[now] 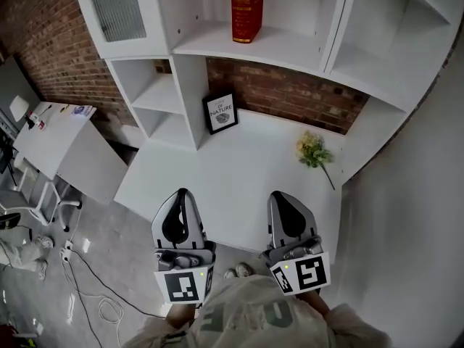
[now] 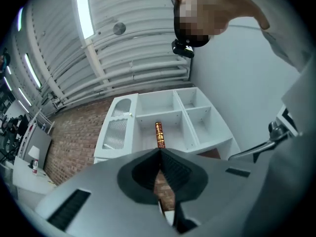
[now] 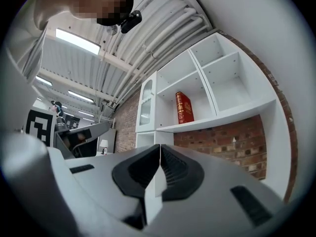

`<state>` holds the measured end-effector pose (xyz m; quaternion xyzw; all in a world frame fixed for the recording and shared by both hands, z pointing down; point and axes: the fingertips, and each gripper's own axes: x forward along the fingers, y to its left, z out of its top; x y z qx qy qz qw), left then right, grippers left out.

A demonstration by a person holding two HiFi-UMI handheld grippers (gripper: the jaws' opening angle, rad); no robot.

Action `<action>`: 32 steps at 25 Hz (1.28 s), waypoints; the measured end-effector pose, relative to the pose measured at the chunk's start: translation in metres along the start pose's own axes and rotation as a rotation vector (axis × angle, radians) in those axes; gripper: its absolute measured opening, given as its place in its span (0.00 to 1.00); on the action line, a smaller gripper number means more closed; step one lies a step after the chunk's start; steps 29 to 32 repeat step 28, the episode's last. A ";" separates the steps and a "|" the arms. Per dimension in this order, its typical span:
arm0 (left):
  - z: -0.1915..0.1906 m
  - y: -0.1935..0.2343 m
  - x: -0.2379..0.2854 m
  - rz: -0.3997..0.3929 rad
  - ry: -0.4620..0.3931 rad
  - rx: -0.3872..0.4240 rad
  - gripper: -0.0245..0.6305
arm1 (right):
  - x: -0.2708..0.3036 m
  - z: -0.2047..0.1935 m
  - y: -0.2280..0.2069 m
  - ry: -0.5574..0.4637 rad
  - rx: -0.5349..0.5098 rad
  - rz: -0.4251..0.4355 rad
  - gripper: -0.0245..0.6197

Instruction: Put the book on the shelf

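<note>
Red book (image 1: 246, 6) stands upright on an upper board of the white shelf (image 1: 217, 48). Below it, on the white counter (image 1: 239, 183), a framed print (image 1: 220, 112) leans by the shelf's divider, w/ a yellow flower sprig (image 1: 313, 151) off to its right. Left gripper (image 1: 183, 193) and right gripper (image 1: 280, 195) sit low by the person's body, well apart from the book. Both have jaws clenched together and empty (each gripper view shows the pads meeting).

The grey right gripper with black ribbed pads (image 3: 160, 158) has its jaws pressed together with nothing between them. Beyond it, a red hardback book with gold lettering (image 3: 183, 107) stands upright about midway along a board of the white open shelving unit (image 3: 222, 117), above a red brick wall (image 3: 224, 144).
</note>
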<state>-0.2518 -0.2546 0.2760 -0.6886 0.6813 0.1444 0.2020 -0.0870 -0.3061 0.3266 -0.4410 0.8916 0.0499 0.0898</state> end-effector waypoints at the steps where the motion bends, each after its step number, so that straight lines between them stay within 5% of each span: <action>1: -0.006 -0.001 -0.004 0.004 0.023 -0.011 0.06 | 0.000 -0.003 0.003 0.007 -0.006 0.005 0.06; 5: -0.023 -0.009 -0.009 0.003 0.103 -0.048 0.06 | 0.003 -0.010 0.012 0.037 -0.054 0.011 0.06; 18: -0.045 -0.025 0.001 -0.083 0.149 -0.094 0.06 | -0.007 -0.021 0.003 0.077 -0.030 -0.025 0.06; 32: -0.058 -0.026 0.000 -0.086 0.195 -0.102 0.06 | -0.010 -0.032 -0.002 0.127 -0.038 -0.013 0.06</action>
